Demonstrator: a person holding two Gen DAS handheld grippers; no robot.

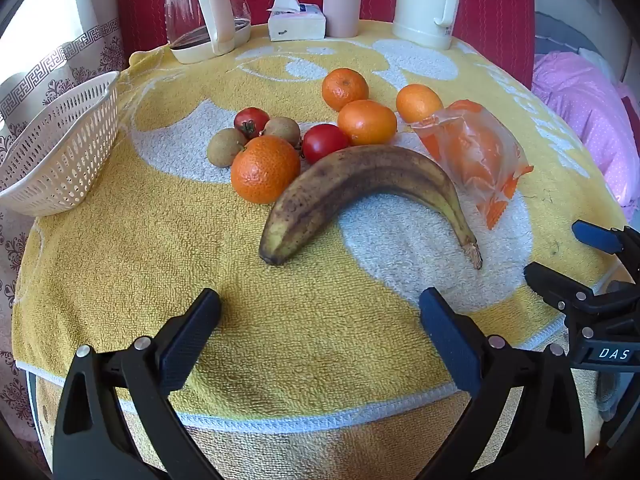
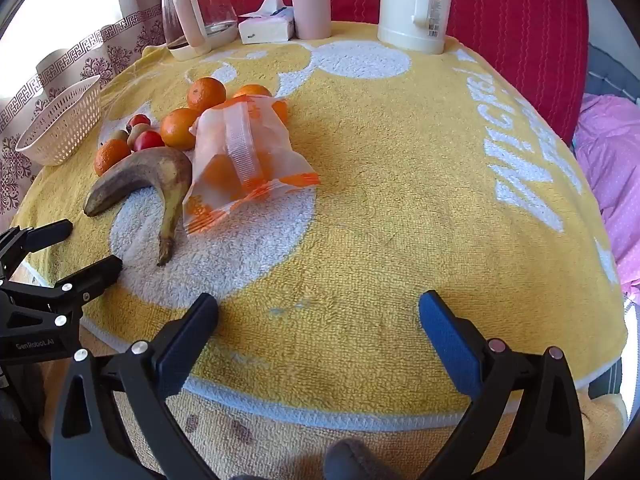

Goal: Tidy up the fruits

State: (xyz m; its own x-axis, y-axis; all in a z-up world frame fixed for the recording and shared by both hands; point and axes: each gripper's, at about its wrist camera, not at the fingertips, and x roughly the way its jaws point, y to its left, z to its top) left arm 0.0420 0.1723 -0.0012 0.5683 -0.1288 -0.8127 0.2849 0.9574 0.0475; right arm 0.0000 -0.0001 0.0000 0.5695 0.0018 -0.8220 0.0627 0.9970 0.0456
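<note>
Kiwis beside tomatoes, plain only from left wrist.

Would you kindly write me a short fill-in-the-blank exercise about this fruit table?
1. The white basket holds ____ fruit.
2. The brown-spotted banana lies on a ____ and white towel.
3. Both the left gripper and the right gripper have their fingers ____.

Missing words: no; yellow; open

The left gripper – black arms with dark blue finger pads – has its jaws spread wide and holds nothing. The right gripper, built the same, is likewise spread wide and empty – just beside the left one, level with it.
</note>
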